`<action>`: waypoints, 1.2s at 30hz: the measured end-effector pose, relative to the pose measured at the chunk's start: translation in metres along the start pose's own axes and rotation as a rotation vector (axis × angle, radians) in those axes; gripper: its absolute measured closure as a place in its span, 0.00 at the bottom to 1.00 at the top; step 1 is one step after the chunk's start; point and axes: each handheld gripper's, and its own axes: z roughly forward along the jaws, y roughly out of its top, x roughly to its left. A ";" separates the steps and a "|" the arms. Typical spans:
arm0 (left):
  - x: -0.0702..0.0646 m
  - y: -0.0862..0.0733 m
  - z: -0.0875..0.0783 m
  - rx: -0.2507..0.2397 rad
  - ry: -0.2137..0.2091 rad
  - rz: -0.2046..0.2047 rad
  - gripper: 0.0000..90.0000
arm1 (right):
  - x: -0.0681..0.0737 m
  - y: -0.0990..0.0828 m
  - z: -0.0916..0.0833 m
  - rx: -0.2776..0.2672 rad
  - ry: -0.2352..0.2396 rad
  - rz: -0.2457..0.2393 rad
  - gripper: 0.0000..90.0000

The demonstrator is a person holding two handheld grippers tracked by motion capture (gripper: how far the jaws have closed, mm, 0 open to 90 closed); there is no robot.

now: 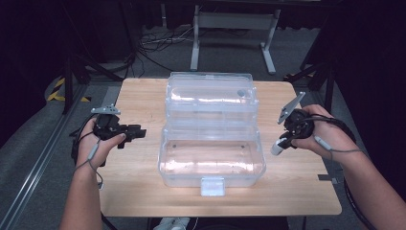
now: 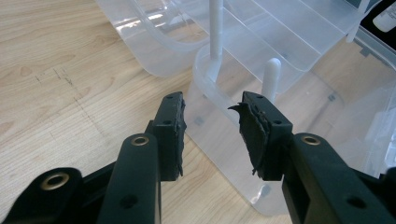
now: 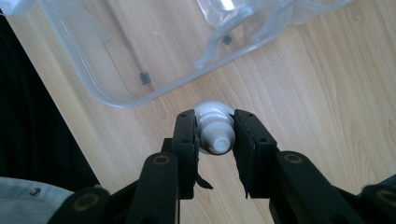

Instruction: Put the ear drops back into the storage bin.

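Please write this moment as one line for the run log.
left gripper: jaws open, empty, beside clear box | right gripper: jaws shut on white bottle, above table | box lid: open

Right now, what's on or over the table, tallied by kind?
Clear boxes: 1, the box, lid open
White bottles: 1, the bottle, clamped in the right gripper
Grippers: 2, with the left gripper open and holding nothing
Total: 4
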 end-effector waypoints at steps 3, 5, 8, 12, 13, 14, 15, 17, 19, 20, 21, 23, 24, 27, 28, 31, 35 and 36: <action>0.000 0.000 0.000 0.000 0.001 0.000 0.67 | 0.004 0.004 -0.003 -0.001 0.000 -0.017 0.79; 0.000 0.000 0.000 0.001 0.001 0.001 0.67 | 0.006 0.005 -0.004 0.001 0.005 -0.021 0.79; 0.000 0.000 0.000 0.002 0.000 0.001 0.67 | 0.008 0.008 -0.005 -0.006 0.009 -0.041 0.79; 0.000 0.000 -0.001 0.002 0.002 -0.002 0.67 | 0.016 0.015 -0.009 -0.002 0.027 -0.072 0.79; 0.000 0.000 -0.001 0.002 0.002 -0.001 0.67 | 0.018 0.016 -0.009 -0.001 0.027 -0.073 0.79; 0.000 0.000 0.000 0.001 0.000 -0.001 0.68 | 0.019 0.017 -0.010 -0.004 0.031 -0.085 0.79; 0.000 0.000 0.000 0.001 0.000 -0.001 0.67 | 0.019 0.017 -0.010 -0.004 0.031 -0.085 0.79; 0.000 0.000 0.000 0.002 0.000 0.000 0.67 | 0.023 0.021 -0.011 -0.005 0.036 -0.101 0.79; 0.000 0.000 0.000 0.002 0.000 0.001 0.68 | 0.025 0.024 -0.012 -0.003 0.041 -0.119 0.79; 0.000 0.000 -0.001 0.002 0.000 0.000 0.68 | 0.027 0.025 -0.012 -0.003 0.044 -0.123 0.79; 0.000 0.000 -0.001 0.002 0.001 -0.001 0.67 | 0.028 0.027 -0.011 -0.002 0.050 -0.133 0.79; 0.000 0.000 -0.001 0.001 0.001 0.002 0.68 | 0.032 0.029 -0.010 0.000 0.058 -0.145 0.79; 0.000 0.000 -0.001 0.000 0.001 0.002 0.68 | 0.033 0.030 -0.010 0.000 0.062 -0.155 0.79; 0.000 0.000 -0.002 0.000 -0.003 0.002 0.68 | 0.036 0.034 -0.008 0.004 0.065 -0.180 0.79; 0.000 0.000 -0.002 0.000 -0.002 0.003 0.68 | 0.037 0.036 -0.007 0.010 0.071 -0.183 0.79; 0.000 0.000 -0.002 0.000 -0.002 0.003 0.68 | 0.039 0.039 -0.004 0.018 0.077 -0.200 0.79; 0.000 -0.001 -0.003 -0.002 0.001 0.005 0.67 | 0.042 0.043 0.000 0.027 0.086 -0.229 0.79; 0.000 -0.001 -0.004 -0.003 0.001 0.005 0.67 | 0.043 0.044 0.001 0.026 0.088 -0.230 0.79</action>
